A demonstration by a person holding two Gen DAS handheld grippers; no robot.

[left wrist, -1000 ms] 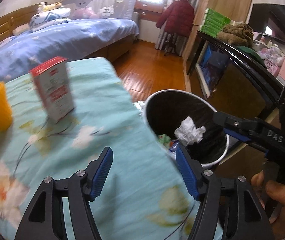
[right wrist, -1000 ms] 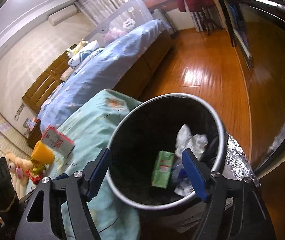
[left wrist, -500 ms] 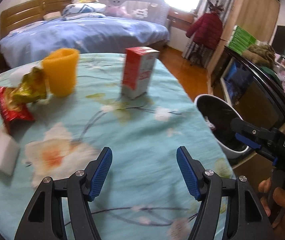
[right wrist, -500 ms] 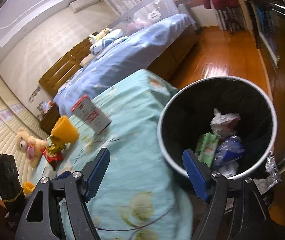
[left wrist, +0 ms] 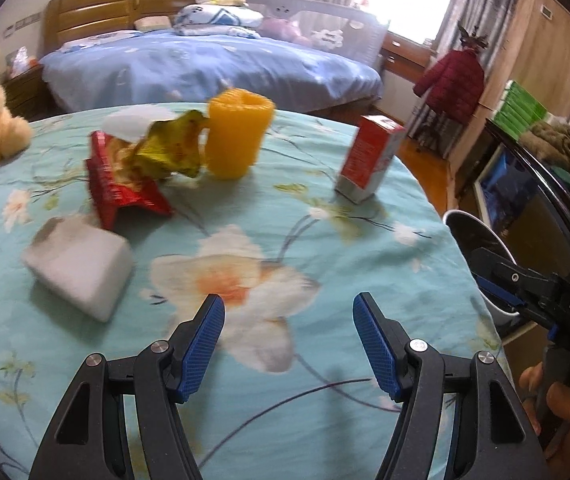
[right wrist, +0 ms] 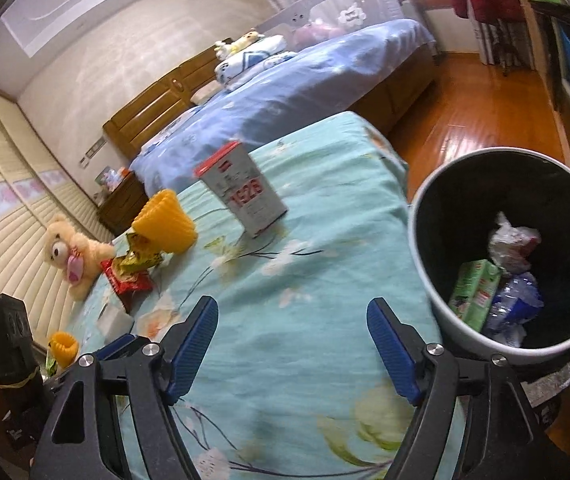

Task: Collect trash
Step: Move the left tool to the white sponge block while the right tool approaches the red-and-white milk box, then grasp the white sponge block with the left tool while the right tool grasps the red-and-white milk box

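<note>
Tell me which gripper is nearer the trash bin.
Right. The right gripper hangs over the table edge right beside the trash bin; the left gripper is further in over the table, the bin off to its right.

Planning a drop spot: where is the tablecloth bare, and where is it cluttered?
Bare: the floral turquoise tablecloth ahead of the open left gripper, between the white foam block and the red-and-white carton. Crowded: far left, where the red snack wrapper lies beside the yellow ribbed cup.

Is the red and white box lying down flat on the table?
No, the red and white box stands upright on the flowered tablecloth, to the right of the yellow cup.
</note>
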